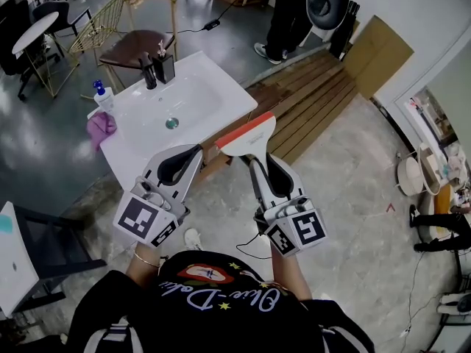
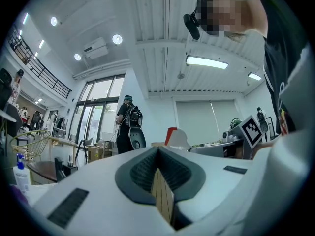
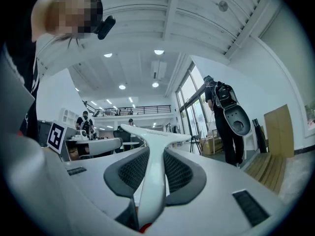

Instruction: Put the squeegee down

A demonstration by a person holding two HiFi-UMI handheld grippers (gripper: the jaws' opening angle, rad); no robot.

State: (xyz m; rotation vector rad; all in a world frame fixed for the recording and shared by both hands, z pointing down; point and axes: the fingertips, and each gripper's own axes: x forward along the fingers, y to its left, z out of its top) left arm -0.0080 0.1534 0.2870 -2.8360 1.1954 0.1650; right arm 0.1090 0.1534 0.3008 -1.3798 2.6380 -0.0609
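The squeegee (image 1: 247, 135) is white with an orange-red blade edge. Its handle is clamped between the jaws of my right gripper (image 1: 259, 160), and its head hangs in the air just past the near right corner of the white sink basin (image 1: 213, 87). In the right gripper view the handle (image 3: 151, 181) runs up between the dark pads of the right gripper (image 3: 152, 154) to the wide head. My left gripper (image 1: 193, 151) is beside it on the left, its jaws together with nothing held. The left gripper (image 2: 158, 151) view shows the squeegee (image 2: 175, 136) off to the right.
On the basin stand a black tap (image 1: 150, 73), a black dispenser (image 1: 163, 65), a blue-capped bottle (image 1: 104, 95) and a purple cloth (image 1: 101, 127). Behind it is a brown-seated chair (image 1: 140, 46). Wooden planks (image 1: 316, 94) lie right, and a person (image 1: 287, 13) stands farther back.
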